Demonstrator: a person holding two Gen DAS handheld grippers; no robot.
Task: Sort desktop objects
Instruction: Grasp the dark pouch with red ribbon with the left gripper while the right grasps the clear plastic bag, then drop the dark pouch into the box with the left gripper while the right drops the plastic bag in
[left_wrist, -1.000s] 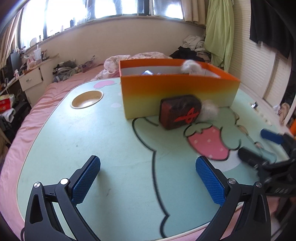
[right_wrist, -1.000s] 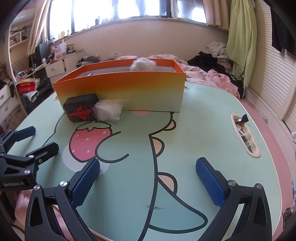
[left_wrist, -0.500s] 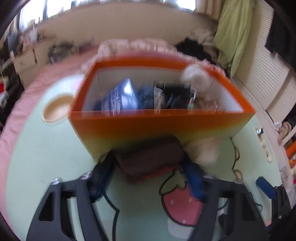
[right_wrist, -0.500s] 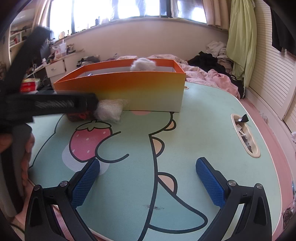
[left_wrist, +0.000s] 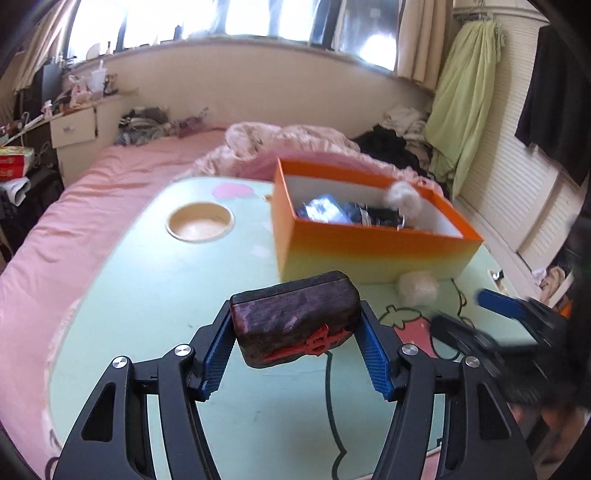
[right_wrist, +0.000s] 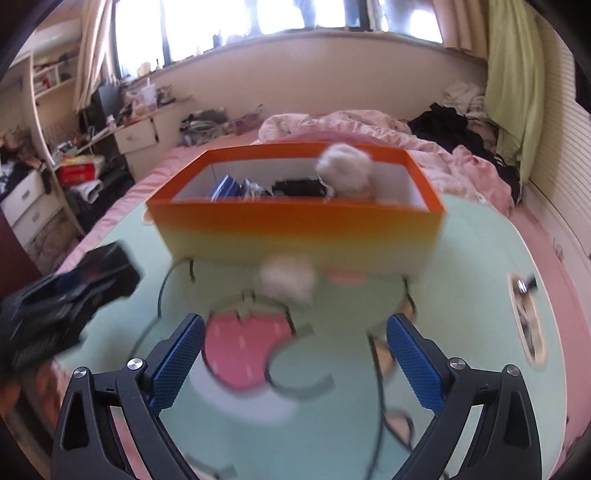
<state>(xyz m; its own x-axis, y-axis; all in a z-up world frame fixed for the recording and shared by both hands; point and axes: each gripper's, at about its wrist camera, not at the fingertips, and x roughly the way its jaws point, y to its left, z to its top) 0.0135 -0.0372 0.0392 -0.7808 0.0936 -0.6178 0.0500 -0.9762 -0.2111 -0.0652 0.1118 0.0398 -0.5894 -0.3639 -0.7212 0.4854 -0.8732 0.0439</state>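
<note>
Blue pads of our left gripper (left_wrist: 295, 338) clamp the two ends of a dark block with a red character (left_wrist: 295, 319), which we hold lifted off the green cartoon table (left_wrist: 147, 295), in front of the orange box (left_wrist: 376, 247). That box stands open-topped on the table's far side, with blue packets, dark items and a white fluffy ball (left_wrist: 404, 197) inside; what exactly the packets are we cannot tell through the blur. A second white fluffy ball (right_wrist: 288, 280) lies on the table just beside the box's near wall, above the printed strawberry. Our right gripper (right_wrist: 295, 358) hangs over that strawberry with its jaws closing, nothing between them and the ball lying beyond the fingertips. In the right wrist view our left gripper and its block show as a dark blur at the left edge. A round cup recess (left_wrist: 199, 221) sits in the table left of the box.
</note>
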